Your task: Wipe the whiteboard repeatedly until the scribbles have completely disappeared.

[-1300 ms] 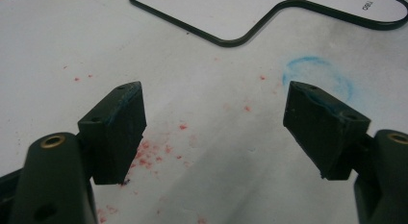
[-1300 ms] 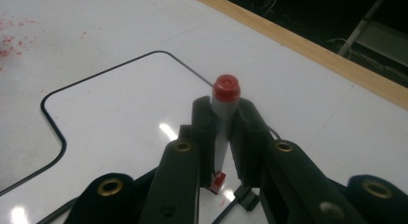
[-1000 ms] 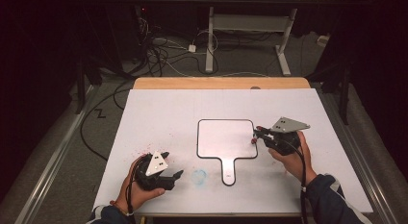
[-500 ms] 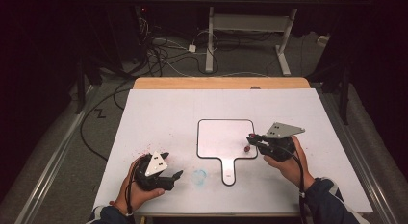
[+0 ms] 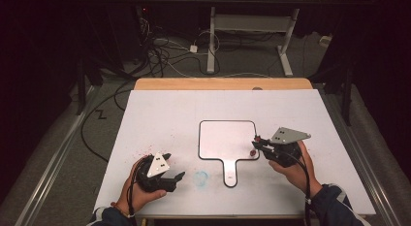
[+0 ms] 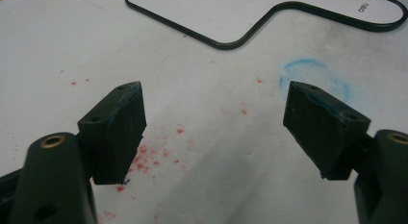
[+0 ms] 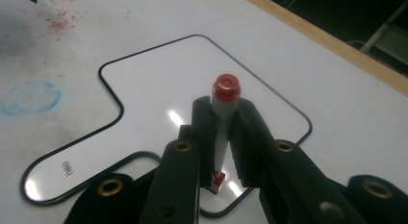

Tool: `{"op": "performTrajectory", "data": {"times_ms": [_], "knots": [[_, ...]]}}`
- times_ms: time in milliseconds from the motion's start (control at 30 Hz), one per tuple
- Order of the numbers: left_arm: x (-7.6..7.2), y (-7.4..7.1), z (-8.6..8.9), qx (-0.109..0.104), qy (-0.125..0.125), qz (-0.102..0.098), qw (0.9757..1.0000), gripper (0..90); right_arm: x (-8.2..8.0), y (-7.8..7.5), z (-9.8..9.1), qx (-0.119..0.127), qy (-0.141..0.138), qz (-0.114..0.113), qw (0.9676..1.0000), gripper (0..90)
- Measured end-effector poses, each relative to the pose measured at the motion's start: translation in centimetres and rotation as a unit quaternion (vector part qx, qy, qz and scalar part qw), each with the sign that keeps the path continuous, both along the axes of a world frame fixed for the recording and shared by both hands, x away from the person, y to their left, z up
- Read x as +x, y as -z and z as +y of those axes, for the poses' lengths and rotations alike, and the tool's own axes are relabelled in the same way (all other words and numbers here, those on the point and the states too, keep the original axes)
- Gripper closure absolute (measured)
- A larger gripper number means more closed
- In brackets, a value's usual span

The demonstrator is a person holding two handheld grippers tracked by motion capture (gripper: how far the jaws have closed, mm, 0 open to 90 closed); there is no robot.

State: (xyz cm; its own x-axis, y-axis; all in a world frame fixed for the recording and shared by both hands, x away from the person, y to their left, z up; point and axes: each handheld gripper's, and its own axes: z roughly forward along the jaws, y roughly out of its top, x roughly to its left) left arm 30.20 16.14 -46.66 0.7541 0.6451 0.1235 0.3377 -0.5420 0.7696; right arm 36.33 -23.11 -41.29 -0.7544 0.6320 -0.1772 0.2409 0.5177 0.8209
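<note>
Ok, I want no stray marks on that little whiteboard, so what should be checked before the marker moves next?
1. Marker clamped in the right gripper: ok, fingers press both sides.
2. Red cap on the marker: ok, so it cannot write yet.
3. Whiteboard surface clean: ok, no marks seen.
4. Marker over the board: ok, near its right edge.
5. Left gripper free to pull the cap: ok, open and empty, resting apart on the table.
6. Board held steady: cannot tell, nothing pins it.
</note>
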Motion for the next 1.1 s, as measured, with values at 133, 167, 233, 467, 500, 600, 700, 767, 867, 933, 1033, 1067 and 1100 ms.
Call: {"op": "performTrajectory", "data": {"times_ms": [133,167,233,467,500,600,700,767,867,933,1033,1067,1100], "knots": [[0.0,0.0,0.0,0.001,-0.001,0.000,1.0000,22.1,1.2,0.4,0.1,0.021,0.009,-0.004,0.9997,81.7],[0.0,0.0,0.1,0.000,-0.001,0.001,1.0000,22.1,1.4,0.4,0.2,0.025,0.010,-0.004,0.9996,81.8],[0.0,0.1,0.1,0.002,-0.002,0.001,1.0000,22.1,1.7,0.5,0.4,0.024,0.011,-0.009,0.9996,81.7],[0.0,0.1,0.0,0.002,-0.001,0.001,1.0000,22.1,3.2,0.9,1.6,0.034,0.021,-0.023,0.9990,81.8],[0.0,0.1,0.0,0.002,-0.001,0.001,1.0000,22.1,3.4,1.0,1.8,0.036,0.022,-0.023,0.9988,81.7],[0.1,0.1,0.1,0.002,-0.001,0.002,1.0000,22.1,3.9,1.0,2.2,0.036,0.024,-0.028,0.9987,81.7],[0.0,0.1,0.1,0.002,0.001,0.002,1.0000,22.1,3.8,0.9,2.6,0.026,0.025,-0.027,0.9990,81.7],[0.0,0.1,0.1,0.001,0.001,0.004,1.0000,22.1,3.4,0.7,2.7,0.017,0.020,-0.023,0.9994,81.7],[0.0,0.1,0.1,0.002,0.000,0.004,1.0000,22.1,2.7,0.4,2.6,0.010,0.012,-0.013,0.9998,81.7],[0.0,0.1,0.1,0.003,0.001,0.003,1.0000,22.1,2.1,0.3,2.6,0.005,0.007,-0.007,0.9999,81.7],[-0.1,0.0,0.1,0.002,0.001,0.001,1.0000,22.1,1.3,0.1,2.4,-0.003,0.000,-0.003,1.0000,81.7],[-0.1,0.0,0.1,0.002,0.001,0.002,1.0000,22.1,1.1,0.0,2.3,-0.003,0.000,-0.001,1.0000,81.7],[-0.1,0.0,0.1,0.002,0.000,0.002,1.0000,22.1,0.9,0.0,2.1,-0.003,0.000,0.001,1.0000,81.7]]}}
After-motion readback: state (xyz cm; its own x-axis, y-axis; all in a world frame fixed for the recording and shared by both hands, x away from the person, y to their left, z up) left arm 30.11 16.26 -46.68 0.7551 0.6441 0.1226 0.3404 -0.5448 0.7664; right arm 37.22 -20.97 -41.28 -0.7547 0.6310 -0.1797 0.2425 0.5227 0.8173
